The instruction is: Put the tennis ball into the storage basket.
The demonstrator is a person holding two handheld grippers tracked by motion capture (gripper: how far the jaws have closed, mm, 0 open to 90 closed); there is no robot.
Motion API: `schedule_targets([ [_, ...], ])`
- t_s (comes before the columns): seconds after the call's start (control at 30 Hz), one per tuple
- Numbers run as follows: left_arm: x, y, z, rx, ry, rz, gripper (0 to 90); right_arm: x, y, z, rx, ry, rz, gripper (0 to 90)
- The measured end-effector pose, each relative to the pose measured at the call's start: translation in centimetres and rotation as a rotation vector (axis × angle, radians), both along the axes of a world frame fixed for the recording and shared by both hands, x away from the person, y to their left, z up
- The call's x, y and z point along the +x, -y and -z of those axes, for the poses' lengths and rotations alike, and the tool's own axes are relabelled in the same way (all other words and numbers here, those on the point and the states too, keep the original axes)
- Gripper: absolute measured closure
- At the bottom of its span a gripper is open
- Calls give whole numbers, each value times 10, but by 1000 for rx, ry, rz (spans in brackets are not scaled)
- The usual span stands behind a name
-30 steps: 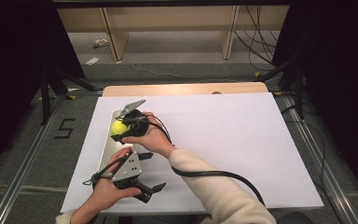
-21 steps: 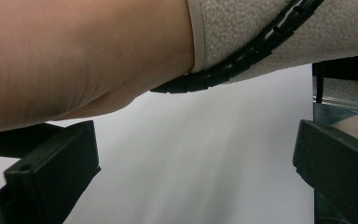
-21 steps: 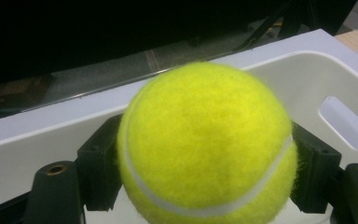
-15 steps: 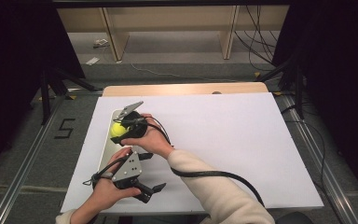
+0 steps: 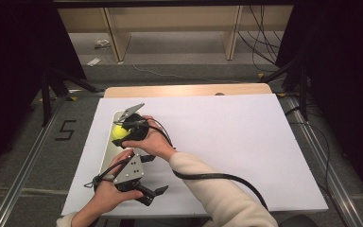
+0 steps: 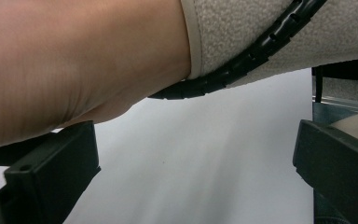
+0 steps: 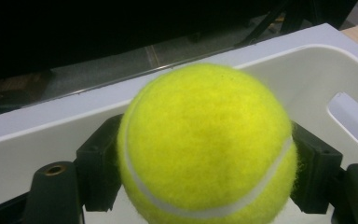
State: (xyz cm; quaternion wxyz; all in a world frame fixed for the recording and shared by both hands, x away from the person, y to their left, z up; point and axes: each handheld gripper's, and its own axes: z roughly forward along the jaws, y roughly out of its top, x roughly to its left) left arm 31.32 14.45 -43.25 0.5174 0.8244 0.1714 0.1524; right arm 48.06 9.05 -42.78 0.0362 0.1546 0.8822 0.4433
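Observation:
A yellow tennis ball (image 5: pixel 118 133) sits between the jaws of my right gripper (image 5: pixel 124 126), which is shut on it over the far part of a long white tray (image 5: pixel 108 155) at the table's left. In the right gripper view the ball (image 7: pixel 205 135) is pinched between the two black pads of the gripper (image 7: pixel 206 173), just above the tray's floor (image 7: pixel 307 84). My left gripper (image 5: pixel 155 195) rests near the front edge, open. In its own view the left gripper (image 6: pixel 196 182) has wide-apart jaws with only white table between them.
A white sheet (image 5: pixel 227 142) covers the table, with bare room to the right of the hands. The right forearm and its black cable (image 6: pixel 242 70) cross just above the left gripper. The wooden table edge (image 5: pixel 189 90) and shelving lie beyond.
The right gripper with the ball has dipped slightly toward the tray. The left gripper has stayed where it was.

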Motion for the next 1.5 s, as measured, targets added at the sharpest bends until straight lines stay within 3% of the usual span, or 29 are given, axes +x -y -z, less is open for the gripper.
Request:
schedule_targets([
  [0.2,0,0,0,0,0,0,0,0,1,0,9,-5,11,252],
  [0.37,0,0,0,0,-2,3,0,2,5,-5,56,10,27,158],
  [0.77,0,0,0,3,-1,3,0,5,21,-15,81,23,47,157],
  [1.5,0,1,1,6,-4,3,0,2,97,-33,119,57,150,156],
])
